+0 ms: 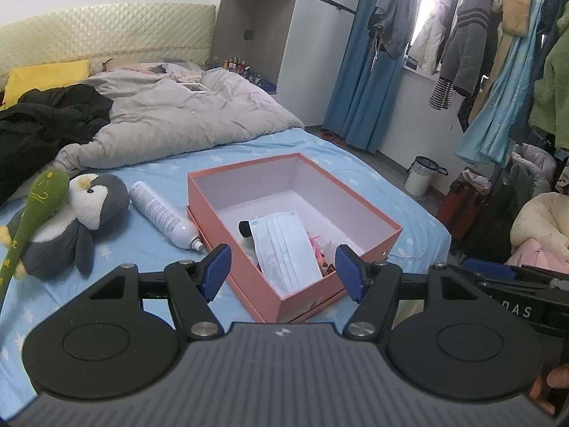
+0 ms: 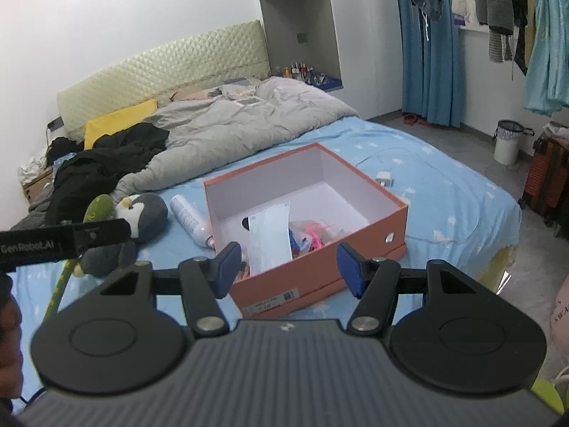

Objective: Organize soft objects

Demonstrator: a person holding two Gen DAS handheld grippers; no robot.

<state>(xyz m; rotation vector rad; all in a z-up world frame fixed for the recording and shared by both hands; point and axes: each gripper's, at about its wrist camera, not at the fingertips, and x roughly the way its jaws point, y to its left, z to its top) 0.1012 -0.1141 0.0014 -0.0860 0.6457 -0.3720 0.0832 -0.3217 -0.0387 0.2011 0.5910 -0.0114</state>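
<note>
An orange box (image 1: pixel 313 293) (image 2: pixel 320 274) stands open on the blue bed sheet, holding a pale blue face mask (image 1: pixel 284 249) (image 2: pixel 268 238) and pink odds and ends. A grey penguin plush (image 1: pixel 71 224) (image 2: pixel 138 217) lies left of the box, with a green massage stick (image 1: pixel 35 210) (image 2: pixel 96 208) leaning across it. A white spray can (image 1: pixel 163 215) (image 2: pixel 190 219) lies between plush and box. My left gripper (image 1: pixel 282 272) hovers open over the box's near corner, empty. My right gripper (image 2: pixel 290 270) is open and empty above the box's near wall.
A grey duvet (image 1: pixel 177 114), black clothes (image 1: pixel 46 121) and a yellow pillow (image 1: pixel 46 78) fill the head of the bed. A white charger (image 2: pixel 385 179) lies right of the box. Hanging clothes (image 1: pixel 480 35), a bin (image 1: pixel 423 176) and a suitcase stand to the right.
</note>
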